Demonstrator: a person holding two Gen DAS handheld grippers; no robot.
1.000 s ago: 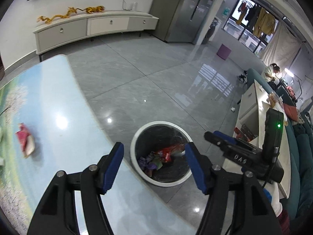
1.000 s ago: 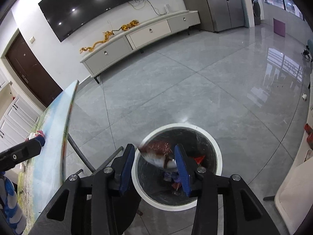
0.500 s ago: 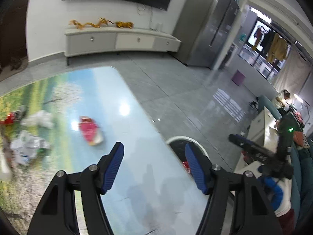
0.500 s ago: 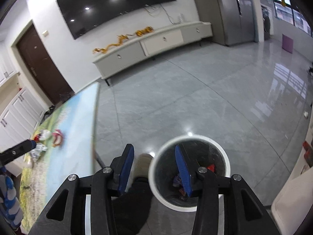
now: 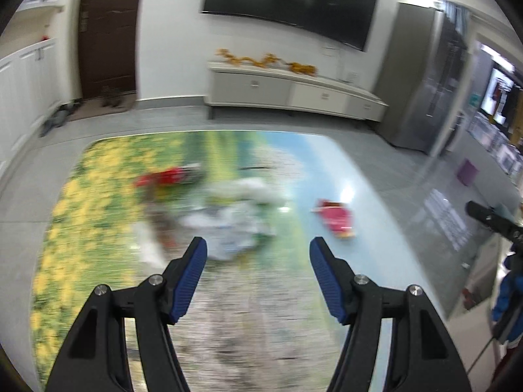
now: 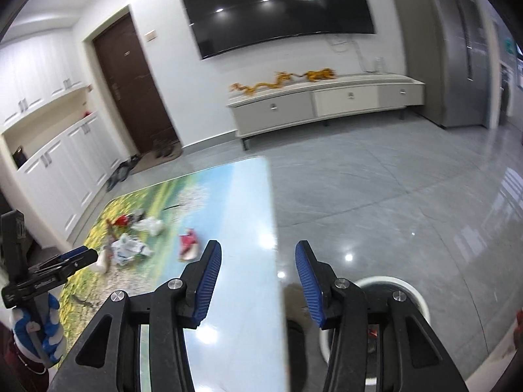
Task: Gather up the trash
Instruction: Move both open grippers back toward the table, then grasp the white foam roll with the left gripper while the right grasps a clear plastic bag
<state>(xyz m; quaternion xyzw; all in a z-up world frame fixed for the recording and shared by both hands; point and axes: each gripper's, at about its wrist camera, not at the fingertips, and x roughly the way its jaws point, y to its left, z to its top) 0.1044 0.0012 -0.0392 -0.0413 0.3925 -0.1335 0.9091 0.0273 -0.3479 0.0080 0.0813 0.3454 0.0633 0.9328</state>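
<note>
the left tongs [image 5: 258,254] hang over the desk [image 5: 327,163], wide apart, with nothing between them. in the right wrist view the left tongs [image 6: 85,254] show at the far left edge, held by a hand in a blue and white glove [image 6: 49,326].

the desk has a picture of yellow flowers, green grass and blue sky on it. the trash lies in the far half of it. from the left, there is a red wrapper [image 5: 163,176], blurry in the left wrist view. just right of it is a white bag [image 5: 248,189]. near that, closer to the tongs, is a crumpled white wrapper [image 5: 235,228] with print on it. it lies just past the left tongs' tips. well apart to the right is a red and pink wrapper [image 5: 336,219], alone on the blue part of the desk.

the right tongs [image 6: 258,274] hang over the right edge of the desk. they are partly apart, with nothing in them, and their jaws have just been opening. one finger is above the desk and the other is above the floor [image 6: 392,196].

right of the desk, on the grey floor, stands a round bin [image 6: 412,297] with a white rim. the right tongs hide most of it. a little red trash [image 6: 371,330] shows inside it.

on the back wall are a brown door [image 6: 130,85], a big dark tv [image 6: 278,6] and a long low cabinet [image 6: 327,101].
</note>
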